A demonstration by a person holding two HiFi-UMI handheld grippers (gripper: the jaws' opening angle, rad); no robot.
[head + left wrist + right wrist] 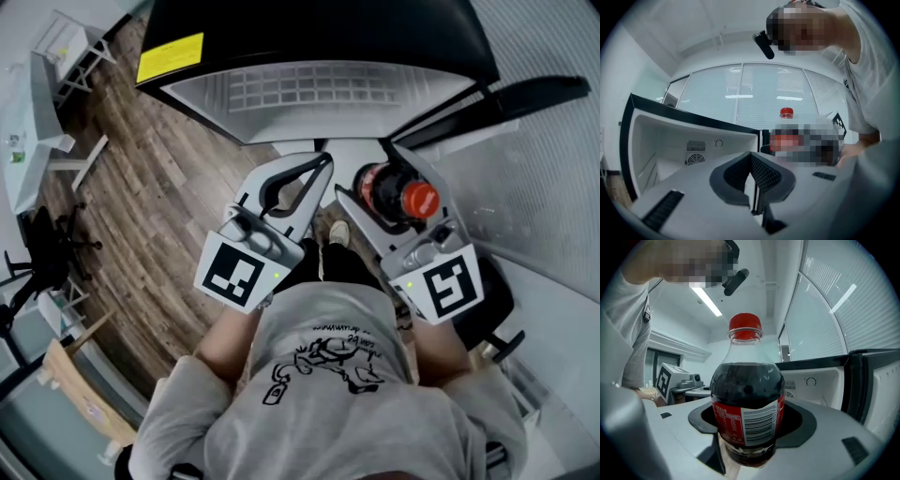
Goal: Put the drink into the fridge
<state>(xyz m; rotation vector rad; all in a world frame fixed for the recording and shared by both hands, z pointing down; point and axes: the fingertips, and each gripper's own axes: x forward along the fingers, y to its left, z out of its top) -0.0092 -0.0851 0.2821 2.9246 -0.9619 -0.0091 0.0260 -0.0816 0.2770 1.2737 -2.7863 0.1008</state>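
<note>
The drink is a cola bottle with a red cap and red label. My right gripper is shut on the bottle, with its dark pads round the lower body, and holds it in front of the person's waist. My left gripper is beside it on the left, shut with nothing between the jaws; in the left gripper view its pads meet at the tips. Both point at the small black fridge, which stands open just ahead with its white inside showing. The same inside shows behind the bottle.
The fridge's black door swings out to the right. A glass wall with blinds runs along the right side. On the wood floor at left stand a black office chair and white furniture.
</note>
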